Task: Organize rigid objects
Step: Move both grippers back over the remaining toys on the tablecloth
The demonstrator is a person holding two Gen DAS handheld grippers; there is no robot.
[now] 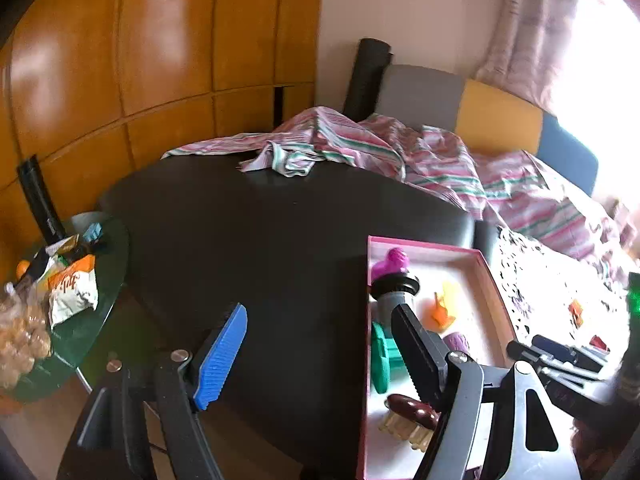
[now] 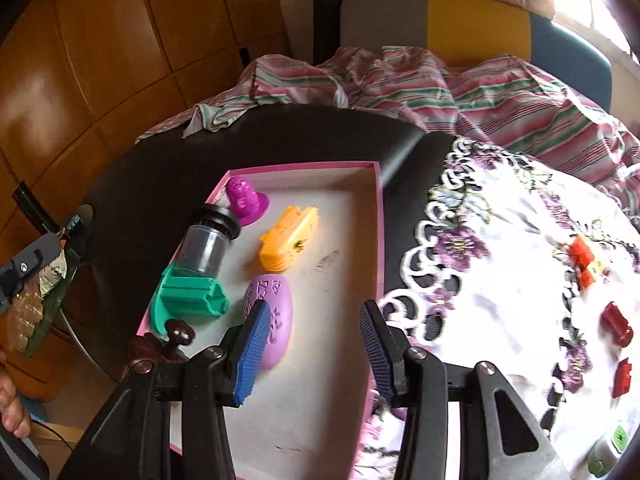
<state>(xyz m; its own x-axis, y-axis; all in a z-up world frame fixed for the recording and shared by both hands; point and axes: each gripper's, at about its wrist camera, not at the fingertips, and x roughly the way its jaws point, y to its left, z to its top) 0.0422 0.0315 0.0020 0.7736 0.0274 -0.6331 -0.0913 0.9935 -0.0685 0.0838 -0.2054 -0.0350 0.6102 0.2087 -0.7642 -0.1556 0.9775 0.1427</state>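
A pink-rimmed box (image 2: 378, 216) with a white floor lies on the dark table (image 2: 168, 168). In it are a magenta toy (image 2: 244, 200), a clear-and-black cylinder (image 2: 208, 240), an orange toy (image 2: 288, 240), a green toy (image 2: 188, 296), a lilac egg-shaped piece (image 2: 276, 312) and a dark brown wooden brush (image 1: 412, 408). My right gripper (image 2: 314, 350) hangs open over the box's bare floor, its left finger just in front of the lilac piece, with nothing between the pads. My left gripper (image 1: 320, 356) is open and empty over the table, left of the box (image 1: 424, 245).
Three small red pieces (image 2: 582, 260) (image 2: 616, 324) (image 2: 622, 372) lie on a white embroidered cloth (image 2: 500, 240) right of the box. A striped cloth (image 1: 400, 148) is heaped at the table's far side. Snack packets (image 1: 68, 288) sit on a glass side table at the left.
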